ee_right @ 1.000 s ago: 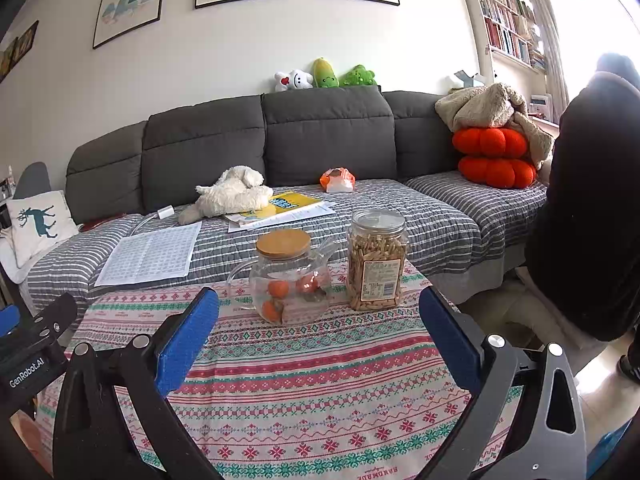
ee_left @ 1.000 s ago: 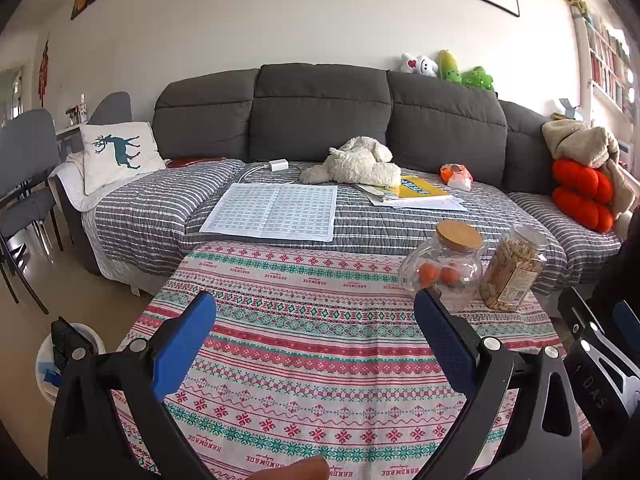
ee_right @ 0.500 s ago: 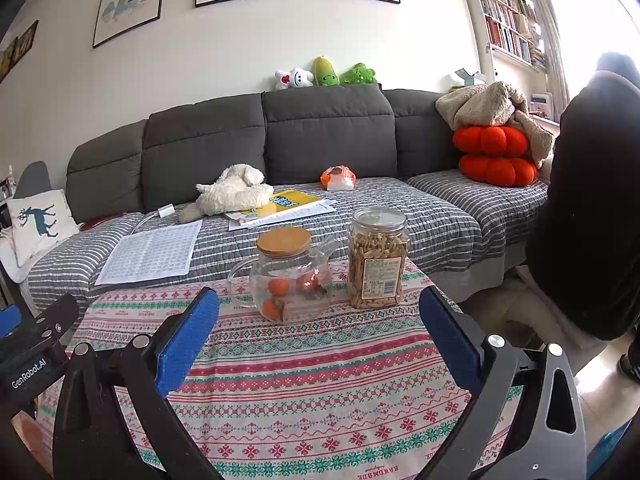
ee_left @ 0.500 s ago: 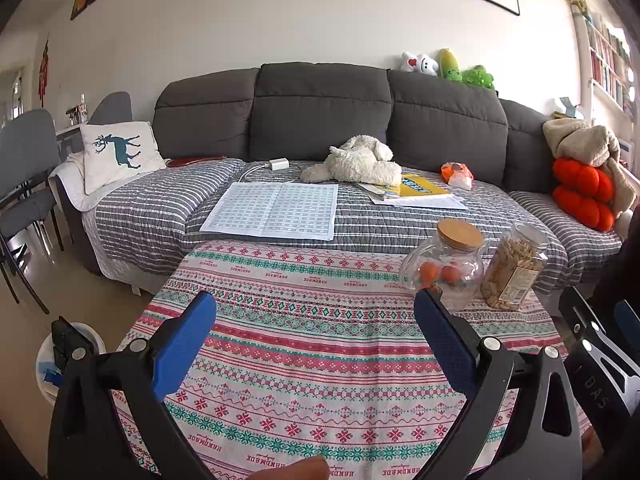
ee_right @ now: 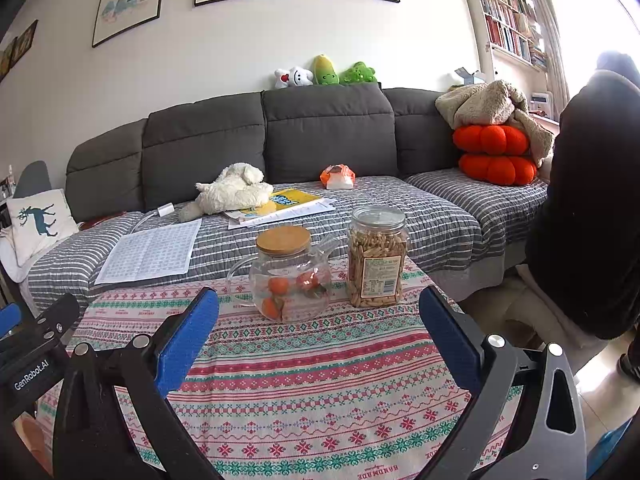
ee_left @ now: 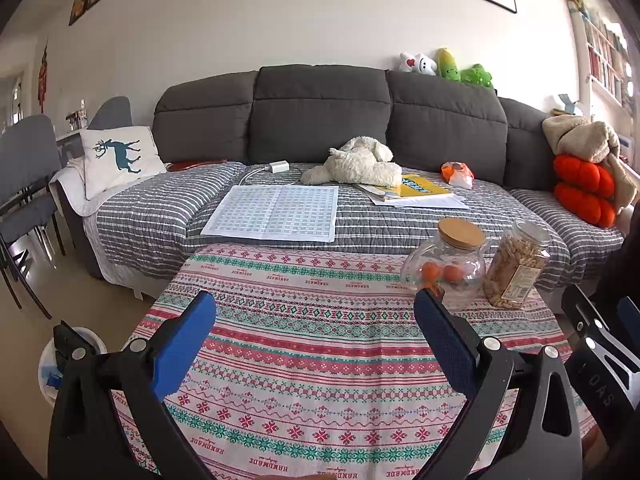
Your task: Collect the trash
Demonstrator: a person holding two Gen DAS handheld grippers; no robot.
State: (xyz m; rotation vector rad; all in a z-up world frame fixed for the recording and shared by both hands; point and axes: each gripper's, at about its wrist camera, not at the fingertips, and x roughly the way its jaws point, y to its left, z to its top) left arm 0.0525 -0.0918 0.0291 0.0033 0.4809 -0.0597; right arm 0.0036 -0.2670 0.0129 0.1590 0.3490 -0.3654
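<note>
Both sets of fingers are spread wide with nothing in them: the left gripper [ee_left: 314,314] and the right gripper [ee_right: 318,310]. Almost nothing has changed in the last second; both hang over the desk [ee_left: 304,344] as before, so no trash is caught. The desk has lots of room, with only a glass pot [ee_right: 289,274] and snack jar [ee_right: 376,256] near its far edge. An orange wrapper [ee_right: 337,176], maybe trash, lies on the sofa [ee_right: 400,216]. A white bin [ee_left: 50,364] sits on the floor, left.
</note>
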